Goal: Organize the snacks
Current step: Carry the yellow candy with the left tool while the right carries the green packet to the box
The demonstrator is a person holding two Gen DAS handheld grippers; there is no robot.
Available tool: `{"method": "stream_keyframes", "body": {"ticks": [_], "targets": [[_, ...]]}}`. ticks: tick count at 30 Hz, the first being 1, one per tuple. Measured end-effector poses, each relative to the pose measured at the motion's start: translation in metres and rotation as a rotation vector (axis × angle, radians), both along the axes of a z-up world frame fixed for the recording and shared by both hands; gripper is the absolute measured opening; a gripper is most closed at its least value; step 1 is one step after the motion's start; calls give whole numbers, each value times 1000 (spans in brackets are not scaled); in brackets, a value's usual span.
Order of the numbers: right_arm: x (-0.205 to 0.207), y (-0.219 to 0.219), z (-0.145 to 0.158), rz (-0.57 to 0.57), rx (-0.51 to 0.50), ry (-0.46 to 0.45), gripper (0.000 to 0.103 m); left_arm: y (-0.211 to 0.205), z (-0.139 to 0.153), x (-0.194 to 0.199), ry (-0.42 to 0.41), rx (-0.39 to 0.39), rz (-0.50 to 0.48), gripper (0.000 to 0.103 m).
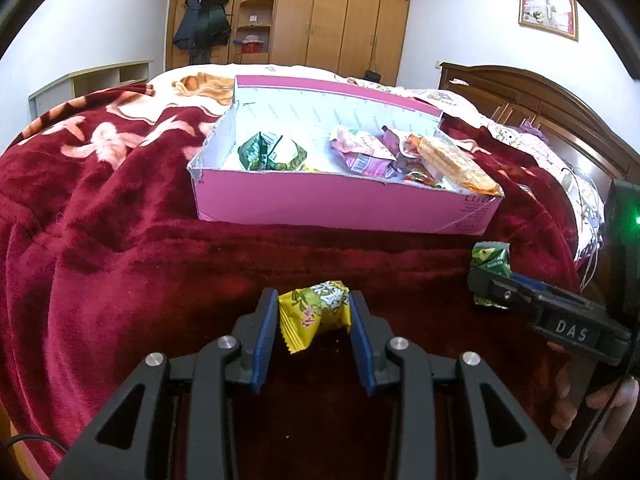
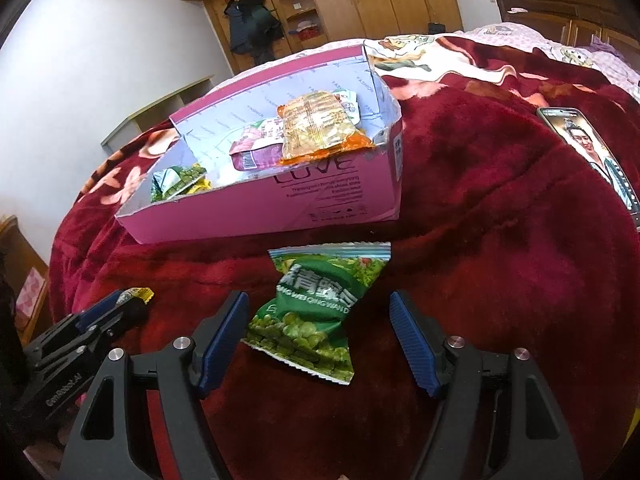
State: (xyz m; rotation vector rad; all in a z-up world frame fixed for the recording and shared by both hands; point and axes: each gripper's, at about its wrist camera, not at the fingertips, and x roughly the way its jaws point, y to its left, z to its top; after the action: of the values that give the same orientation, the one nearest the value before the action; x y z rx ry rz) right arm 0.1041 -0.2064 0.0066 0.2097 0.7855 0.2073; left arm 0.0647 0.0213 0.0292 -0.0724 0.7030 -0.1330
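Both grippers are working low over the dark red blanket (image 1: 120,240) on the bed, just in front of the pink box (image 1: 344,208). My left gripper (image 1: 314,334) is clenching a yellow snack packet (image 1: 314,314): its blue pads (image 1: 266,340) are pressing against the wrapper on both sides, and the packet's crimped tail is hanging down between them. From the right wrist view I am seeing only a yellow corner of that packet poking out past the left gripper's fingers.

My right gripper (image 2: 318,344) is standing released, its jaws spread wide, and the green pea snack packet (image 2: 316,312) is lying on the blanket between them. The left pad is sitting just beside the wrapper's edge; the right pad is well apart from it. From the left wrist view I am seeing the same green packet partly hidden behind the right gripper's finger.

Inside the pink box, which is resting on the blanket with its lid flap standing up at the back, a green packet (image 1: 268,152) is lying at the left end, pink and purple packets (image 1: 364,152) are sitting near the middle, and an orange-edged cracker pack (image 1: 456,164) is leaning over the right end. I am also seeing a phone (image 2: 592,152) with its screen lit, lying on the blanket well to the right of the box.
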Motion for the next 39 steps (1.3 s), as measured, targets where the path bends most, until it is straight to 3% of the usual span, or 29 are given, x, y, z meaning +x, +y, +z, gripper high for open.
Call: {"method": "stream_keyframes", "body": {"ticks": [4, 11, 39], "targets": [[0, 3, -3, -6, -26, -5, 68, -1, -1, 0, -6, 9, -1, 37], [-1, -5, -5, -27, -20, 0, 47, -1, -1, -1, -11, 16, -3, 37], [-32, 11, 28, 100, 45, -166, 44, 0, 29, -3, -77, 5, -8, 37]]}}
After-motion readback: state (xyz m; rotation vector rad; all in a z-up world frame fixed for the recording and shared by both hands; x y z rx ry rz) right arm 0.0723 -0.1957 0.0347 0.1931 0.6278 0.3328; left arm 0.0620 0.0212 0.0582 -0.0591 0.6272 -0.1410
